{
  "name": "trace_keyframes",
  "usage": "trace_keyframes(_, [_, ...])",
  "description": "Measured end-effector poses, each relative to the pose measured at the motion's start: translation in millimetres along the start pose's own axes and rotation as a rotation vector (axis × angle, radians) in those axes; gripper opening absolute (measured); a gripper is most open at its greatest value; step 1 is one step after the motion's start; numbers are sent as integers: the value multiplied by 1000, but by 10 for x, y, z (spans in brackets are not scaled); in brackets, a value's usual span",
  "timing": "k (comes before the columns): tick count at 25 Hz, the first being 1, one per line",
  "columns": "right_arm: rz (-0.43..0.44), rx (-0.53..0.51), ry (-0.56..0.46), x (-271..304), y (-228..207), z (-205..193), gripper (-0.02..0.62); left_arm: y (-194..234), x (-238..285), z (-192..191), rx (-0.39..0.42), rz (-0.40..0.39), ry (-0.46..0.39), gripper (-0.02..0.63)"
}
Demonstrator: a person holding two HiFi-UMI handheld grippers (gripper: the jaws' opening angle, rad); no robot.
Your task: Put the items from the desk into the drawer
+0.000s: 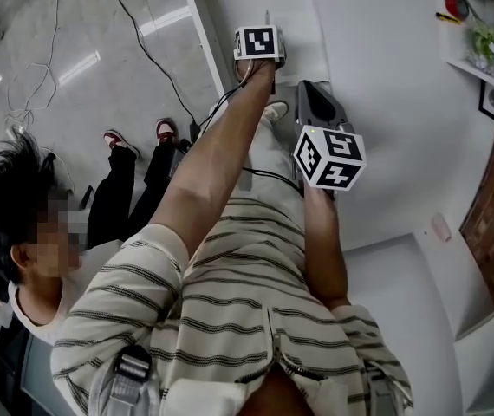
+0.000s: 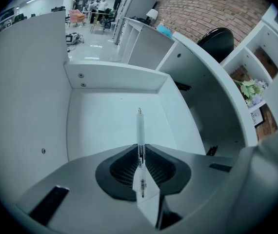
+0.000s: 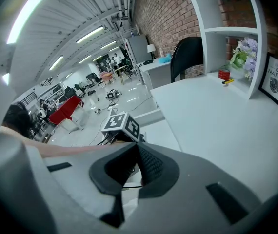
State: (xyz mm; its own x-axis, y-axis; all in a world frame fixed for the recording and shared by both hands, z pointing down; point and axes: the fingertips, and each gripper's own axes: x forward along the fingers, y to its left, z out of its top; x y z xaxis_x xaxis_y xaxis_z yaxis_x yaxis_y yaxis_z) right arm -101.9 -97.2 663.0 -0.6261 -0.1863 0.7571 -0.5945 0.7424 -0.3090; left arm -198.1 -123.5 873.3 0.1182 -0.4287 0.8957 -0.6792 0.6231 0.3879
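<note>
Pen (image 2: 140, 130), a single one, sits pinched narrow in the left claw (image 2: 140, 172) and points into the one open white drawer (image 2: 110, 126). The right claw (image 3: 135, 167) is closed and empty by the tabletop (image 3: 217, 126), with the left forearm (image 3: 56, 148) crossing before it. On the shelf (image 3: 227, 30) are one bunch of flowers (image 3: 241, 57), one framed print (image 3: 274, 82) and one red item (image 3: 223, 74). One black chair (image 3: 185, 52) stands beyond.
</note>
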Motion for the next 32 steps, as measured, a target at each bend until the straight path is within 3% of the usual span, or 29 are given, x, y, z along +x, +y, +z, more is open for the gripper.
trace_keyframes(5, [0, -1, 14, 7, 24, -70, 12, 26, 82, 76, -7, -14, -17, 46])
trace_keyframes(13, [-6, 4, 24, 6, -31, -154, 12, 171, 262, 132, -4, 33, -51, 47])
trace_keyframes(17, [-8, 7, 34, -1, -7, -220, 12, 79, 350, -53, -69, -34, 16, 48])
trace_keyframes(21, [-5, 4, 39, 9, -3, -241, 12, 89, 450, -77, -93, -47, 44, 48])
trace_keyframes(26, [2, 8, 40, -19, 0, -265, 12, 103, 482, 41, -100, -48, -6, 48])
trace_keyframes(32, [4, 0, 49, 11, -3, -304, 11, 112, 584, -31, -125, -58, 16, 48])
